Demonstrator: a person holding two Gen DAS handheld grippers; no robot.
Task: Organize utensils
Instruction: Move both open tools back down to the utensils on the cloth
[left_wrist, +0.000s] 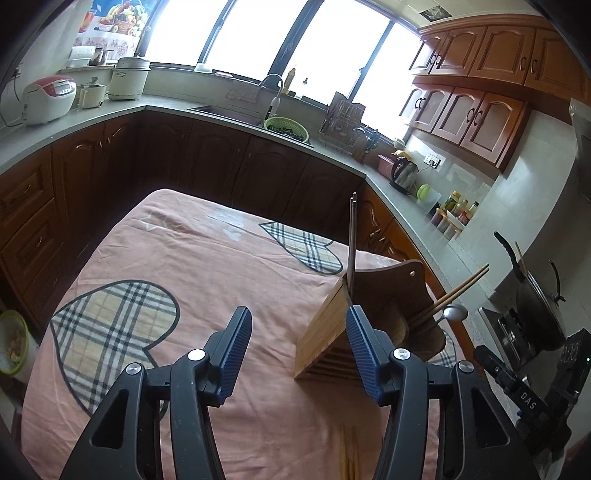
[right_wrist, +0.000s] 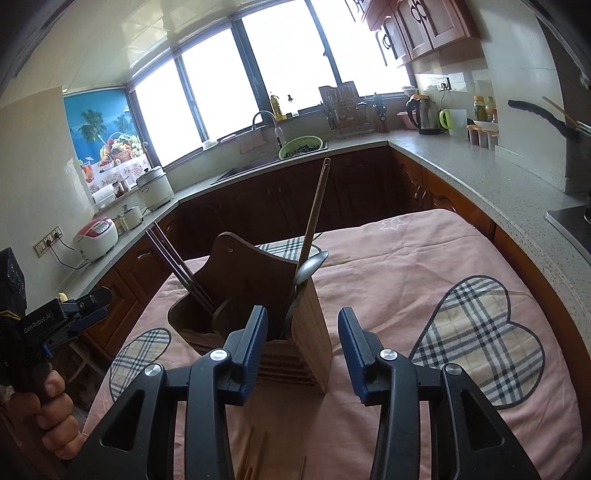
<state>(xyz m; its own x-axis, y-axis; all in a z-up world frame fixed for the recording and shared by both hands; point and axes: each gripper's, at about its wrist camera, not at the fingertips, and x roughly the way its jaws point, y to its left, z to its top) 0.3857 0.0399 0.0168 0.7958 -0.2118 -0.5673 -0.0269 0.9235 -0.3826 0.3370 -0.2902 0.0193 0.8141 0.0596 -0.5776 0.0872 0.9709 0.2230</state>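
A wooden utensil holder (left_wrist: 373, 314) stands on the pink cloth-covered table (left_wrist: 207, 266). It holds dark chopsticks (left_wrist: 352, 243), light chopsticks (left_wrist: 461, 290) and a metal spoon (left_wrist: 453, 313). My left gripper (left_wrist: 299, 325) is open and empty, just left of the holder. In the right wrist view the holder (right_wrist: 258, 302) stands right in front of my open, empty right gripper (right_wrist: 302, 326), with the dark chopsticks (right_wrist: 177, 269), light chopsticks (right_wrist: 314, 221) and spoon (right_wrist: 308, 271) in it. Loose light chopsticks (right_wrist: 251, 458) lie on the cloth below the gripper; they also show in the left wrist view (left_wrist: 349, 454).
Kitchen counters (left_wrist: 110, 114) wrap around the table on three sides, with a rice cooker (left_wrist: 48, 98), a sink with a green colander (left_wrist: 286, 127), a kettle (left_wrist: 404, 173) and a wok (left_wrist: 535, 302) on the stove. The left gripper (right_wrist: 66, 314) shows at the left of the right wrist view.
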